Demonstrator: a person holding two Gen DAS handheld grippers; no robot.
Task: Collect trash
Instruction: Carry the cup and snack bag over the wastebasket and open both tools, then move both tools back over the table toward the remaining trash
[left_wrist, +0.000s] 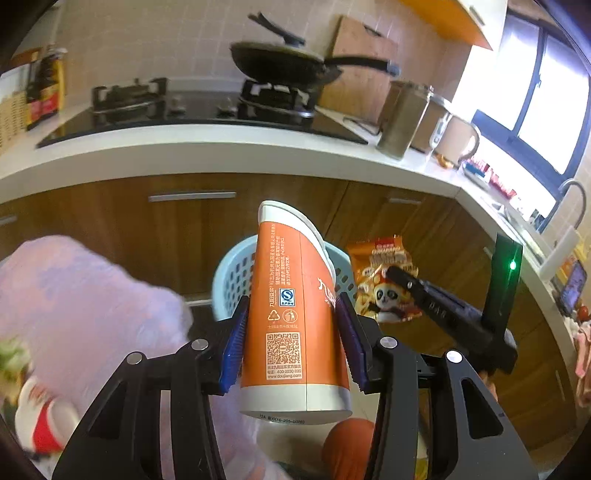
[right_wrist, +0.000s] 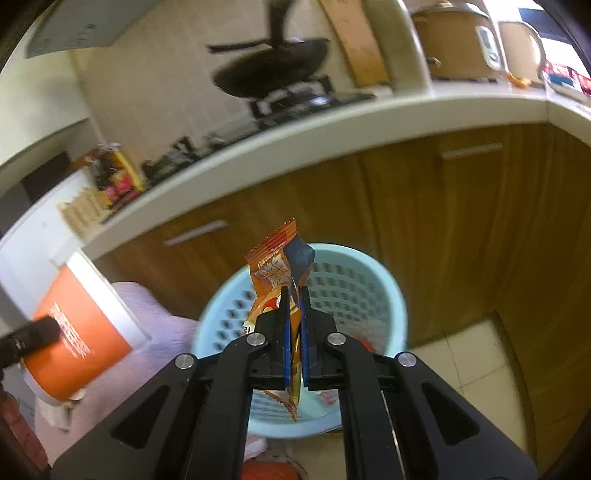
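The left gripper (left_wrist: 291, 339) sits closest to its own camera, its blue pads clamped on either side of an orange paper cup (left_wrist: 295, 317) with white bands at both ends. The cup is held rim away from the lens, its printed side with a QR code facing the camera, and it hangs in front of a pale blue perforated wastebasket (left_wrist: 231, 277) that stands on the floor against the wooden cabinet doors (left_wrist: 177, 236). In the right wrist view, the right gripper (right_wrist: 293, 332) is clenched on an orange snack wrapper (right_wrist: 275, 269), the crumpled foil sticking up past the fingertips and a strip hanging below them. The wrapper is directly above the open mouth of the basket (right_wrist: 384, 284). Inside the basket, some pale and red scraps lie at the bottom; what they are cannot be told.

A large lilac fuzzy shape (left_wrist: 85, 306) fills the left of the left wrist view, blurred. On the white countertop (left_wrist: 207, 155) above, a black wok (left_wrist: 280, 62) sits on the right burner of the gas hob (left_wrist: 199, 110). Nearby stand a steel canister (left_wrist: 402, 118) and dark sauce bottles (left_wrist: 46, 88) at the far left.
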